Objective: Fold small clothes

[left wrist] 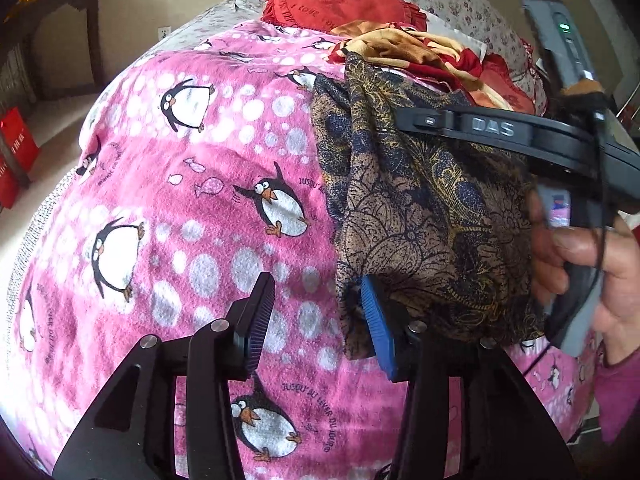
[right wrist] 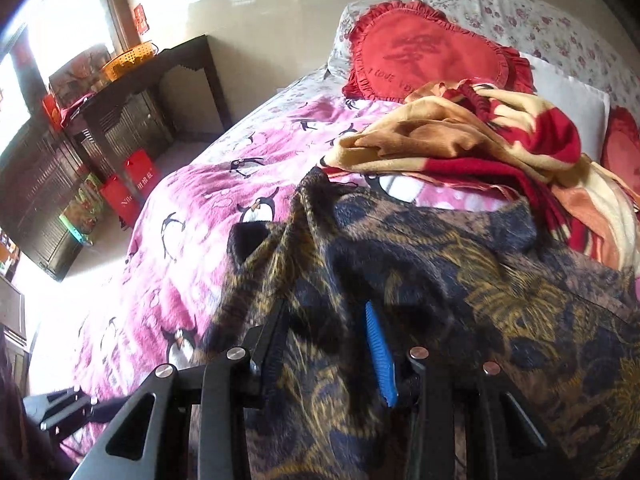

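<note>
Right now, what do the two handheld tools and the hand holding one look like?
Both tools, left and right, have black linkage arms with silver pins, one black ribbed pad and one blue. In the left view, the right tool's body reads "DAS"; the bare hand has a pink sleeve.

A bed under a pink fleece penguin-print blanket [right wrist: 188, 216] fills the room, with a red heart-shaped ruffled cushion [right wrist: 428, 56] against floral pillows [right wrist: 532, 20]. A dark wooden lattice-door cabinet [right wrist: 120, 120] stands along the pale glossy wall [right wrist: 288, 12], red paper gift bags [right wrist: 132, 192] on the floor beside it. Bright daylight floods through the window [right wrist: 68, 28].
</note>
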A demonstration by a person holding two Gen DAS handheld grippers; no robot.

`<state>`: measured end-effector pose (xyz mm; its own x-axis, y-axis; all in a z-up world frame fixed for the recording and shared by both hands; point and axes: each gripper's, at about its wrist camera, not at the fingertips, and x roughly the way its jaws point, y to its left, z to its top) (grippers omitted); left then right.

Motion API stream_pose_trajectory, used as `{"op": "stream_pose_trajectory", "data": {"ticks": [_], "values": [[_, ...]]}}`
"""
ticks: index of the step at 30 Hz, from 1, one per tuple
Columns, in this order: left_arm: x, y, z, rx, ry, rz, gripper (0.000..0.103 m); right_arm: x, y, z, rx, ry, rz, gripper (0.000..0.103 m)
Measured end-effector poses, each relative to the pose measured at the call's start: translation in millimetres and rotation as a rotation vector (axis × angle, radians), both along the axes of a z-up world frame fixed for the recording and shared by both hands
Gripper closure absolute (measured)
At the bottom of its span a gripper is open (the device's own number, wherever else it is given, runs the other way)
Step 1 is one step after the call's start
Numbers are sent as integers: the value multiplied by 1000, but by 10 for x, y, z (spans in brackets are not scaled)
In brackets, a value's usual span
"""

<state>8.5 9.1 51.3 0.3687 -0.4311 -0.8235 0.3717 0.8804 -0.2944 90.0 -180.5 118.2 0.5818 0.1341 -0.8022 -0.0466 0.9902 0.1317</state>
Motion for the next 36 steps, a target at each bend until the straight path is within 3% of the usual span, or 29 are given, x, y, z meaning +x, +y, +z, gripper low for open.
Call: {"op": "stream_pose_trajectory", "data": {"ticks": [1,6,9,12,17,19,20,22,23,24,31,36], "values": [[12,1,-18,-8,9,2,58,56,11,-43,5,9,-2,66],[53,-15,-95,-81,41,9,36,316,9,-55,31,52,-23,65],[93,-81,-118,-102,33,18,29,437,10,12,65,81,-12,53],[132,-166,-127,-143,23,35,19,512,0,60,93,103,-15,52],[277,-299,-176,-257,53,46,19,484,-148,134,214,139,-26,41],[353,-305,-211,-360,87,50,34,439,-210,175,225,156,-18,41],[398,-319,-258,-404,132,49,47,418,-239,193,227,165,-12,41],[458,-309,-335,-466,180,81,57,383,-276,233,236,183,6,40],[464,-296,-342,-484,182,90,67,368,-285,248,231,188,9,39],[457,-291,-325,-489,176,86,70,356,-293,273,221,191,10,37],[149,-528,118,-378,-49,-13,73,437,-158,359,179,218,61,32],[22,-761,282,-325,-130,-73,73,551,12,298,167,283,105,32]]}}
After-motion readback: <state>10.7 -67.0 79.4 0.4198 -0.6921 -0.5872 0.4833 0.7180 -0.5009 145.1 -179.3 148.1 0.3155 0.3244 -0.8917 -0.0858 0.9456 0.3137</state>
